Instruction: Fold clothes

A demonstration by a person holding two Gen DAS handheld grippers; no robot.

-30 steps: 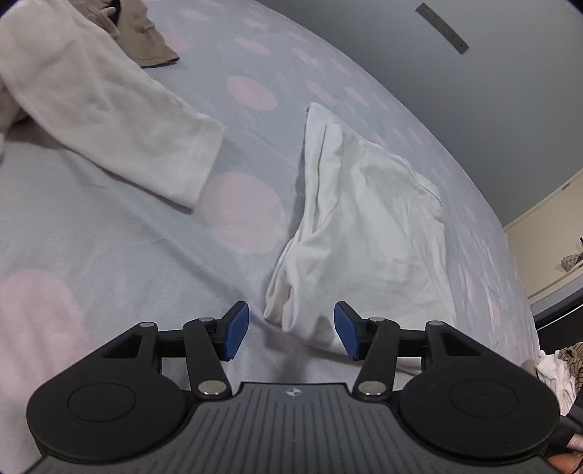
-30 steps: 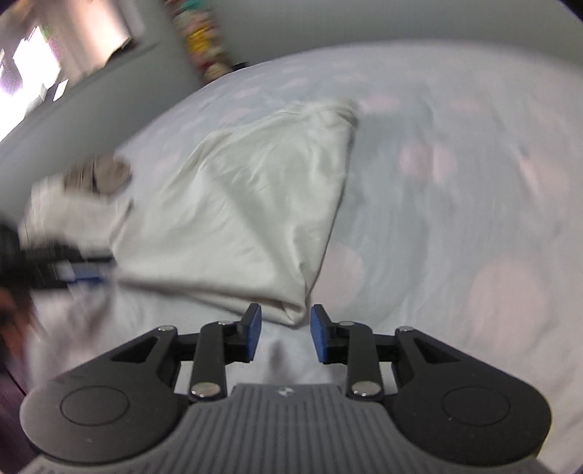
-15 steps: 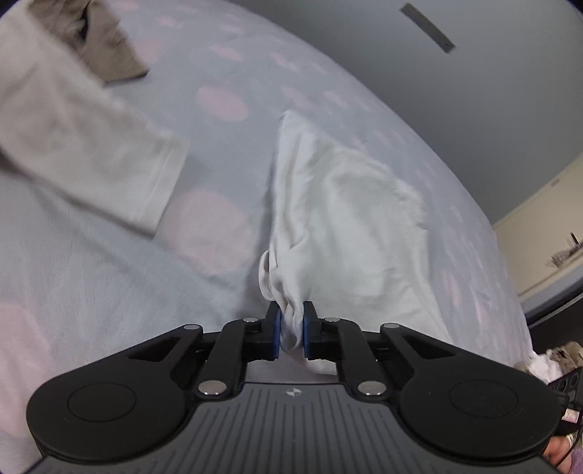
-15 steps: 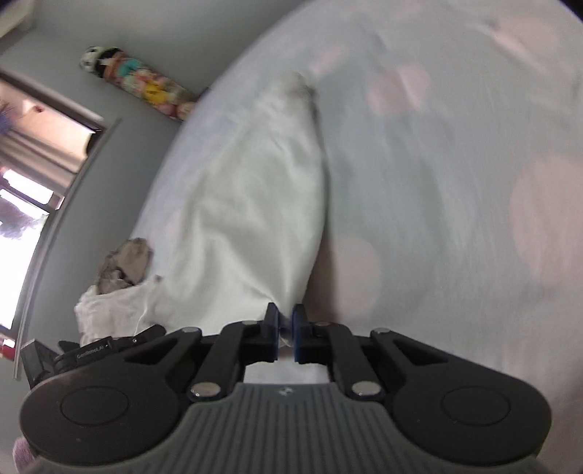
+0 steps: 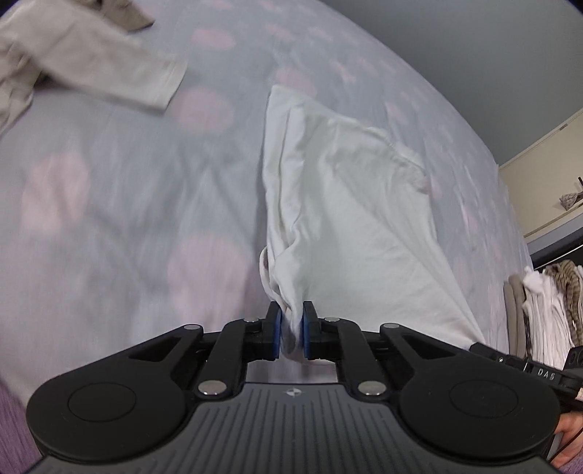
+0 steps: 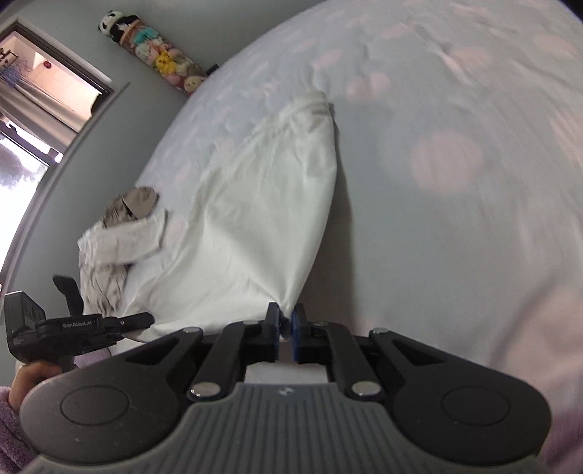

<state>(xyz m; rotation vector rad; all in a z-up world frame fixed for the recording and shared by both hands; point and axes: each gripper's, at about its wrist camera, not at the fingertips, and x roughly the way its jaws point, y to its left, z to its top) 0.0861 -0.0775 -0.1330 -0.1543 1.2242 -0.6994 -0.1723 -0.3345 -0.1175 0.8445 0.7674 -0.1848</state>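
Left wrist view: my left gripper (image 5: pixel 291 330) is clamped on a bunched corner of the white garment (image 5: pixel 349 204), the cloth pinched between the blue pads (image 5: pixel 277 333). From that pinch the garment fans out across the bed (image 5: pixel 109 189), its far edge lying flat on the grey sheet with pink dots and its near part drawn up toward the jaws. A cream sleeve (image 5: pixel 98 62) lies well apart at upper left, with a brown cloth (image 5: pixel 124 14) at its far end. A stack of folded clothes (image 5: pixel 550 306) stands off the bed's right edge. Part of my right tool (image 5: pixel 524 364) shows at lower right, at the garment's other near corner.

Right wrist view: my right gripper (image 6: pixel 286 330) is closed on the other near corner of the garment (image 6: pixel 255 218), a small point of fabric caught between its pads (image 6: pixel 297 333). The garment stretches away over the bed (image 6: pixel 455 218) in a taut wedge that narrows toward my jaws. A heap of cream and brown clothes (image 6: pixel 120 233) lies just beside its left edge. My left tool (image 6: pixel 73 328) and my hand (image 6: pixel 32 375) on it show at lower left. A column of plush toys (image 6: pixel 153 54) hangs on the wall near a doorway (image 6: pixel 47 84).
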